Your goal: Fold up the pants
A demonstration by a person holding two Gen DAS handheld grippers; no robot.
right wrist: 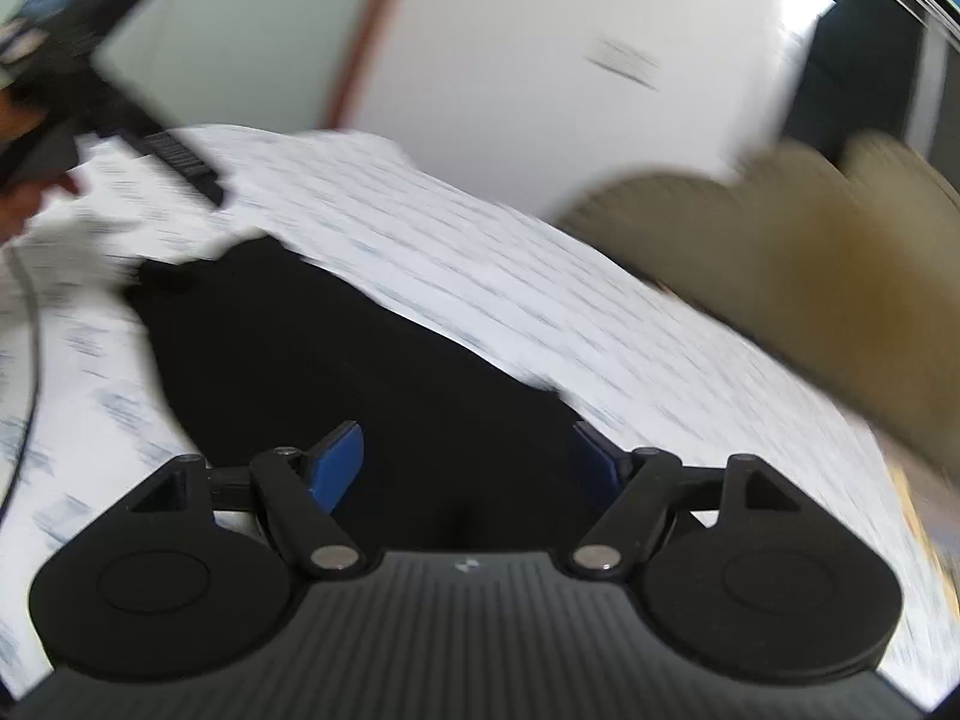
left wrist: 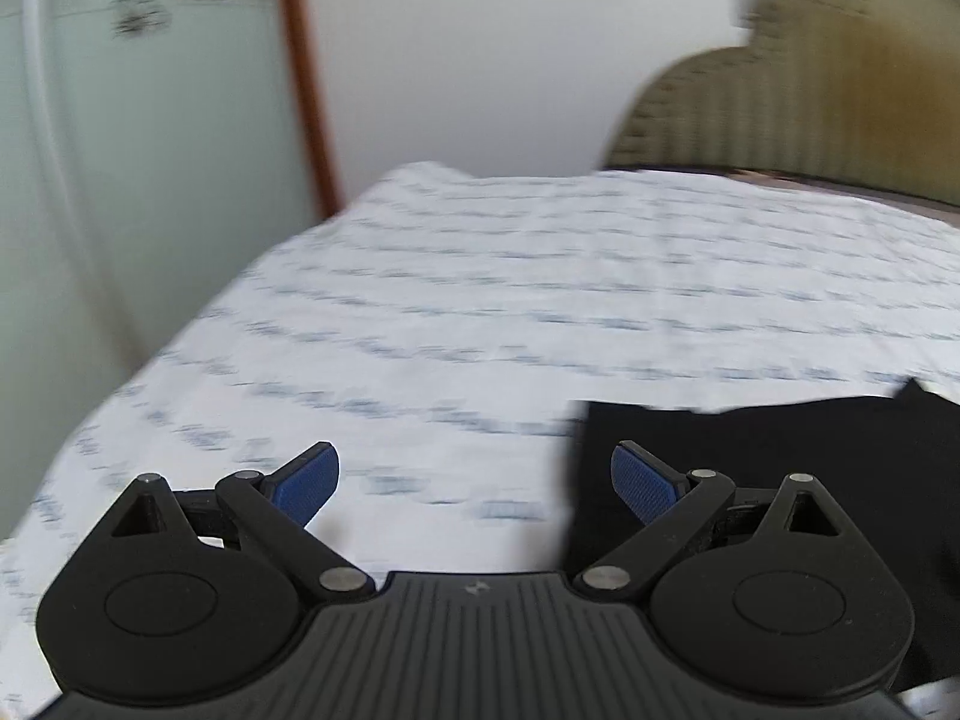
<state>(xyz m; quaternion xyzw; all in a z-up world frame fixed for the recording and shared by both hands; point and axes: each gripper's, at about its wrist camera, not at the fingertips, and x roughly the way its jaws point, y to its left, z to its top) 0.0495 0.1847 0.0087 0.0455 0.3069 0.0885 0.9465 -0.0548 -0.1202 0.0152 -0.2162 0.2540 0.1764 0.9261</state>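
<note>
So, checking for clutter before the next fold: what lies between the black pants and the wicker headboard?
Only bare patterned sheet separates the pants from the headboard, shown in the right wrist view.

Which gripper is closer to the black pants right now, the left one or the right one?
Right. The right gripper hangs open directly over the black pants, nothing between its jaws. The left gripper, also open, is mostly over the patterned sheet, with the pants at its right side.

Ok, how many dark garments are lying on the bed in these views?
1. The black pants lie flat on the patterned sheet, under the open right gripper; in the left wrist view they sit at lower right. More could lie outside both views.
</note>
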